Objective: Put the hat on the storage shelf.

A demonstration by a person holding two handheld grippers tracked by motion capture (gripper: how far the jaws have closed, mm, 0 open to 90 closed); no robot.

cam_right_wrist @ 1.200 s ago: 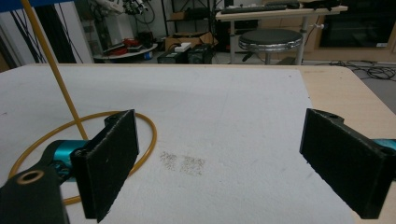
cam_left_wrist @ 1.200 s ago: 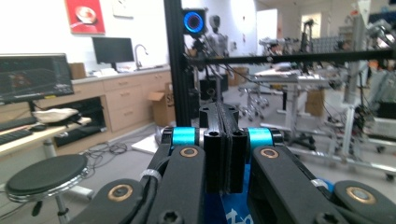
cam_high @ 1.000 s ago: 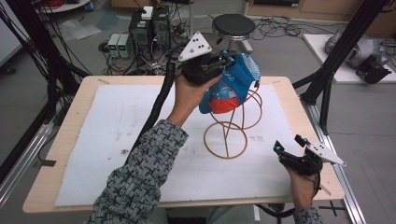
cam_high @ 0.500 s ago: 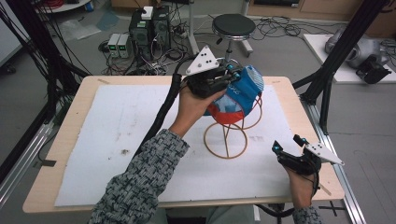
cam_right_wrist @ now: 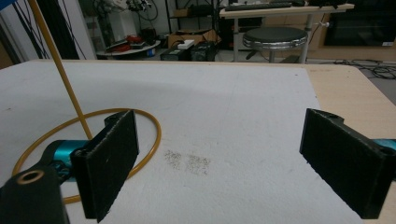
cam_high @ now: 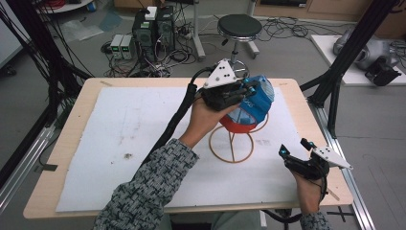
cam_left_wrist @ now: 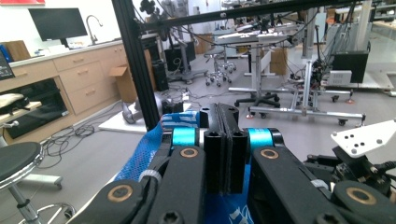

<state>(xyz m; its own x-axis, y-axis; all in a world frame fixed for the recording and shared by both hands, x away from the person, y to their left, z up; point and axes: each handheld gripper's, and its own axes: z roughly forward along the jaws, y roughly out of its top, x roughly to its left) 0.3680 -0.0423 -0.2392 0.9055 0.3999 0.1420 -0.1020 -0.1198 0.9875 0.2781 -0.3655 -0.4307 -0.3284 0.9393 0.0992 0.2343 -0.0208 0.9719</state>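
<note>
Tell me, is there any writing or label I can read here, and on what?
Blue mesh bag: white lettering, cut off and blurred in the left gripper view; not readable.
White mat: small grey printed mark, too blurred to read.
Boxes on the floor: any labels too small to read.
Nothing here can be quoted for certain.

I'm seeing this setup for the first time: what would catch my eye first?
The blue mesh bag with a red round thing inside, held by the shut left gripper over the yellow wire stand at the middle of the white-covered table. Next, the right gripper near the table's front right corner, its fingers wide apart with nothing between them.
</note>
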